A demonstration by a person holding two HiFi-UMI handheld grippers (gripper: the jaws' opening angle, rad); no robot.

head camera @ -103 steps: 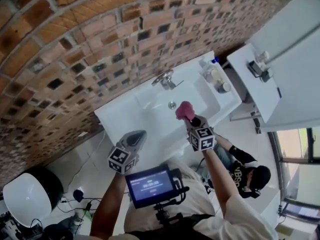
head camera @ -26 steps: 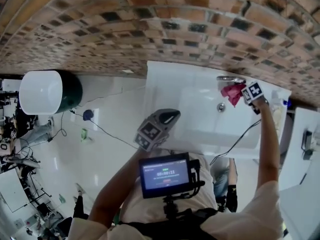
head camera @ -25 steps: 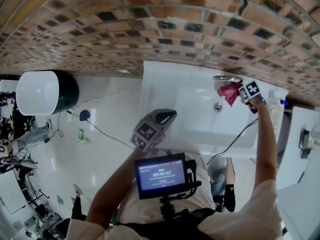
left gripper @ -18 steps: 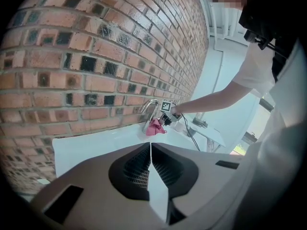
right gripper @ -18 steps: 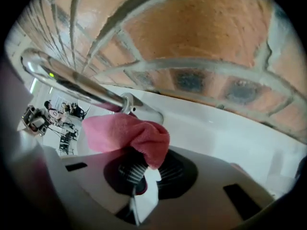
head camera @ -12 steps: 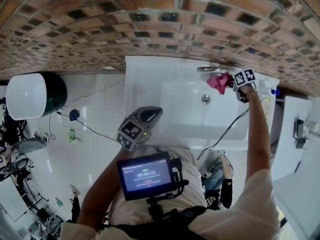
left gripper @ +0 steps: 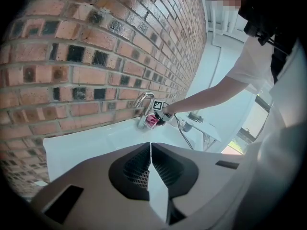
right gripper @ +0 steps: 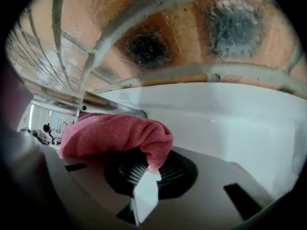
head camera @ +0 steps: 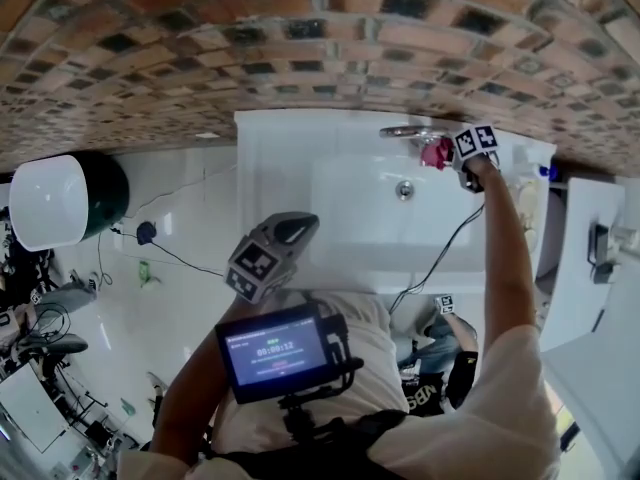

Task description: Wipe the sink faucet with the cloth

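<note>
Right gripper [head camera: 448, 158], jaws clamped on the pink cloth [head camera: 434, 152], holds it against the chrome faucet [head camera: 404, 131] at the far edge of the white sink [head camera: 350, 223]; left gripper [head camera: 296, 230], jaws together, empty, near side.

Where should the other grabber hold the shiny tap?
Probably by the thin arched spout of the faucet, coming from the person's left with the jaws across the tube. The right gripper holds the pink cloth at its other side.

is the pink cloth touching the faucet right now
Touching: in the right gripper view the cloth presses up against the chrome faucet, no gap showing.
</note>
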